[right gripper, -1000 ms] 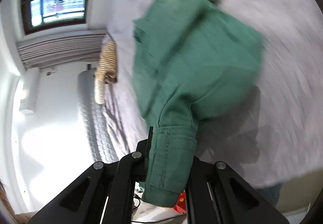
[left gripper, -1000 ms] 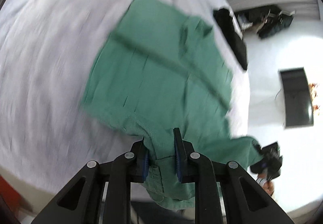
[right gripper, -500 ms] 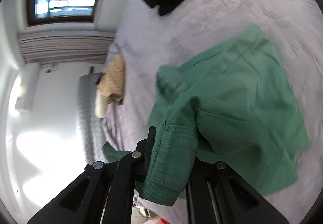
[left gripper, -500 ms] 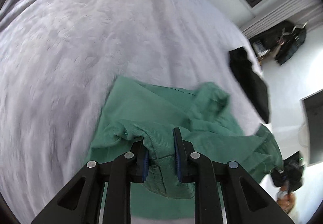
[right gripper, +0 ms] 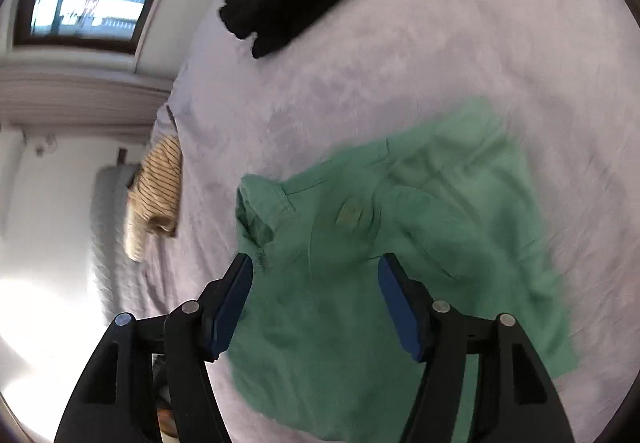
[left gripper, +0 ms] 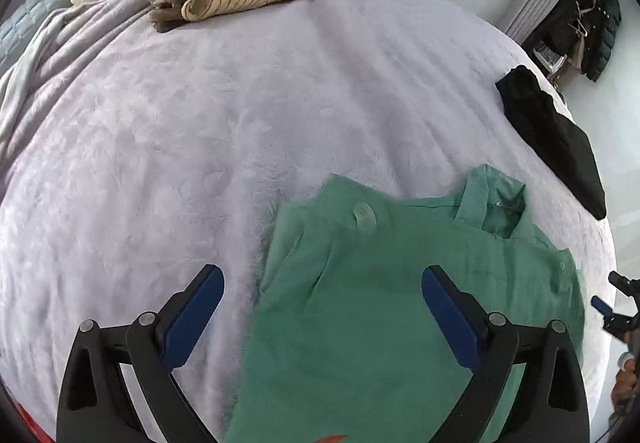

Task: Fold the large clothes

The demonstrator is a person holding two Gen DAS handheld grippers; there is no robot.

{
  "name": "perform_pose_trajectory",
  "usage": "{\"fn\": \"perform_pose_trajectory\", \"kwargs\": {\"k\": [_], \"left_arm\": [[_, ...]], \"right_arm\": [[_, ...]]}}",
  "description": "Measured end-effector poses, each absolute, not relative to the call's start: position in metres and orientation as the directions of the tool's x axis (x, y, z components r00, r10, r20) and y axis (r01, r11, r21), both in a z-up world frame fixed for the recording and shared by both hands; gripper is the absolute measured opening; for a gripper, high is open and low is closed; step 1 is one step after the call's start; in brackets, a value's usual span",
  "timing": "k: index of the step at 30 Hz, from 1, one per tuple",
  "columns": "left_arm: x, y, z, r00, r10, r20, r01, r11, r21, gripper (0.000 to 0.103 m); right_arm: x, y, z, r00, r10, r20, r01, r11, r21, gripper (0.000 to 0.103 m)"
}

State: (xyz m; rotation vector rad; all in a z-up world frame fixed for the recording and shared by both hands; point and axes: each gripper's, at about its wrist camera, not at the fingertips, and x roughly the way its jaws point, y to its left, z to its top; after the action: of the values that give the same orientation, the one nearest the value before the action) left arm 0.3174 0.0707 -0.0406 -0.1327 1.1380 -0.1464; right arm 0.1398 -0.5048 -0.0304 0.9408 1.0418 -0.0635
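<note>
My left gripper (left gripper: pixel 322 301) and right gripper (right gripper: pixel 314 297) both hang spread wide and empty over the green collared shirt (left gripper: pixel 404 303), which lies rumpled on the lilac bedspread (left gripper: pixel 240 115) directly beneath and ahead of me. Its collar (left gripper: pixel 494 199) points away from me toward the black garment (left gripper: pixel 556 139), so the long axis runs forward from both grippers, neither clearly nearer. I see no containers.

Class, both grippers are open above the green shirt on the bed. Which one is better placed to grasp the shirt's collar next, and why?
Probably the right gripper: the collar of the green shirt lies just ahead of its left finger. From the left gripper, the collar lies farther off to the side.
</note>
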Motion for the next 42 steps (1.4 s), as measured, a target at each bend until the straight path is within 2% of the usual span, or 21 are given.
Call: {"fn": "perform_pose_trajectory", "kwargs": {"k": [2,3,4,8,12,15,17,18,19,20,21,24,25,26,28,29,31,36,38,41,42], "left_arm": [[0.319,0.067,-0.047,0.401,-0.176,-0.899,0.057,0.984,-0.168,0.099],[0.32,0.061,-0.058,0.379,-0.164,-0.911,0.056,0.986,-0.155,0.099],[0.319,0.056,-0.071,0.351,-0.158,-0.923,0.053,0.987,-0.149,0.099],[0.309,0.045,-0.121,0.267,-0.073,-0.961,0.038,0.997,-0.065,0.099],[0.291,0.064,-0.14,0.213,-0.042,-0.976,0.034,0.999,-0.036,0.099],[0.278,0.094,-0.127,0.228,-0.03,-0.973,0.011,1.0,-0.028,0.099],[0.271,0.111,-0.12,0.222,-0.042,-0.974,-0.012,0.999,-0.046,0.099],[0.266,0.121,-0.117,0.212,-0.064,-0.975,-0.028,0.997,-0.072,0.099],[0.261,0.13,-0.117,0.198,-0.09,-0.976,-0.042,0.994,-0.101,0.099],[0.255,0.137,-0.117,0.184,-0.111,-0.977,-0.051,0.991,-0.122,0.099],[0.251,0.14,-0.119,0.172,-0.122,-0.978,-0.055,0.99,-0.133,0.099],[0.241,0.143,-0.13,0.136,-0.174,-0.975,-0.066,0.981,-0.184,0.099],[0.24,0.142,-0.133,0.127,-0.198,-0.972,-0.071,0.976,-0.208,0.092],[0.24,0.14,-0.137,0.117,-0.224,-0.968,-0.076,0.969,-0.233,0.083],[0.24,0.131,-0.148,0.079,-0.284,-0.956,-0.08,0.954,-0.29,0.04],[0.241,0.125,-0.151,0.072,-0.274,-0.959,-0.068,0.958,-0.279,0.03],[0.238,0.114,-0.146,0.082,-0.234,-0.969,-0.018,0.971,-0.237,0.024],[0.225,0.108,-0.138,0.111,-0.201,-0.973,0.067,0.979,-0.195,0.01],[0.219,0.115,-0.147,0.095,-0.193,-0.977,0.066,0.98,-0.187,0.01],[0.213,0.113,-0.151,0.106,-0.179,-0.978,0.052,0.983,-0.175,0.01],[0.212,0.113,-0.149,0.11,-0.177,-0.978,0.048,0.984,-0.173,0.01]], "right_arm": [[0.144,-0.497,-0.029,0.503,0.344,-0.793,0.432,0.694,0.576,0.05],[0.146,-0.492,-0.032,0.482,0.337,-0.809,0.421,0.721,0.551,0.031],[0.149,-0.487,-0.039,0.455,0.328,-0.828,0.415,0.745,0.523,0.024],[0.15,-0.479,-0.087,0.343,0.235,-0.909,0.464,0.799,0.381,0.024],[0.118,-0.505,-0.111,0.326,0.168,-0.93,0.542,0.773,0.33,0.0],[0.096,-0.522,-0.101,0.338,0.165,-0.926,0.583,0.736,0.344,0.002],[0.075,-0.525,-0.086,0.36,0.172,-0.917,0.6,0.711,0.368,0.018],[0.06,-0.523,-0.077,0.388,0.179,-0.904,0.598,0.697,0.394,0.039],[0.046,-0.52,-0.07,0.412,0.18,-0.893,0.599,0.685,0.415,0.069],[0.033,-0.516,-0.066,0.431,0.182,-0.884,0.602,0.672,0.431,0.078],[0.015,-0.51,-0.065,0.446,0.204,-0.872,0.608,0.646,0.462,0.079],[-0.026,-0.498,-0.078,0.464,0.265,-0.845,0.664,0.528,0.53,0.079],[-0.037,-0.496,-0.088,0.473,0.292,-0.831,0.681,0.478,0.555,0.079],[-0.044,-0.495,-0.099,0.48,0.313,-0.819,0.7,0.426,0.573,0.079],[-0.045,-0.5,-0.113,0.52,0.307,-0.797,0.724,0.336,0.602,0.078],[-0.044,-0.504,-0.118,0.546,0.305,-0.78,0.722,0.301,0.623,0.074],[-0.031,-0.51,-0.124,0.525,0.314,-0.791,0.739,0.294,0.607,0.009],[-0.022,-0.499,-0.098,0.434,0.224,-0.873,0.719,0.497,0.485,0.005],[-0.029,-0.502,-0.109,0.409,0.231,-0.883,0.731,0.496,0.469,0.006],[-0.045,-0.511,-0.11,0.452,0.264,-0.852,0.716,0.462,0.523,0.01],[-0.048,-0.512,-0.103,0.466,0.254,-0.848,0.709,0.466,0.529,0.019]]}}
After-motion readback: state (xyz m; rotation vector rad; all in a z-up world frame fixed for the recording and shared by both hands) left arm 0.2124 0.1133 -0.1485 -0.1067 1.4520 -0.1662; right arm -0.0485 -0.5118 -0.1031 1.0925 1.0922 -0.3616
